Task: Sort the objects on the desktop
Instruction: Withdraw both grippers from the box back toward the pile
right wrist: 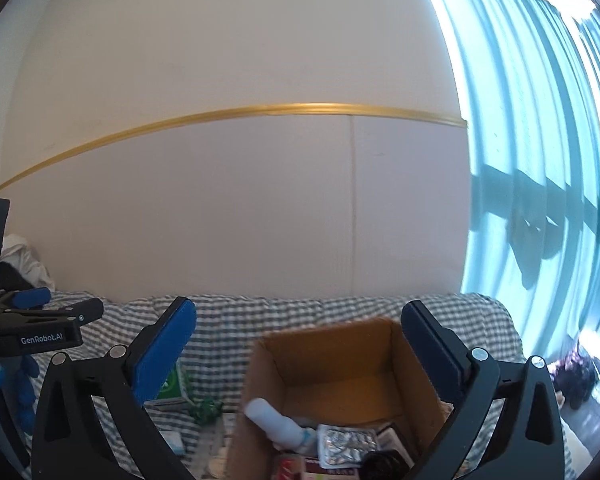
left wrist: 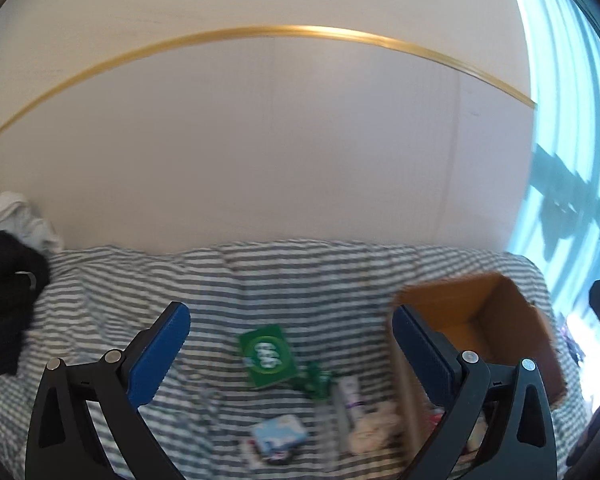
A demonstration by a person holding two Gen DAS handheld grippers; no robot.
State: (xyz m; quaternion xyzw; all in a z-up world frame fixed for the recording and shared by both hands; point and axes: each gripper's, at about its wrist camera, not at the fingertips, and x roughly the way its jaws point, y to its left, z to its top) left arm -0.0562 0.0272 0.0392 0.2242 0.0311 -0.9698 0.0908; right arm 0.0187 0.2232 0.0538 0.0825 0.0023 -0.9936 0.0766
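My left gripper (left wrist: 291,314) is open and empty, held above a striped cloth. Under it lie a green box (left wrist: 267,356), a small green wrapper (left wrist: 316,378), a white tube (left wrist: 350,400) and a light blue packet (left wrist: 280,436). An open cardboard box (left wrist: 500,320) stands to their right. My right gripper (right wrist: 300,309) is also open and empty, above that cardboard box (right wrist: 340,352). Inside the box are a white bottle (right wrist: 276,424), a silver blister pack (right wrist: 346,446) and other small packs. The left gripper (right wrist: 60,302) shows at the left edge of the right wrist view.
A grey-and-white striped cloth (left wrist: 260,280) covers the surface up to a pale wall. Black and white clothes (left wrist: 8,292) are heaped at the far left. A light blue curtain (right wrist: 540,160) hangs on the right, with a dark bundle (right wrist: 576,376) below it.
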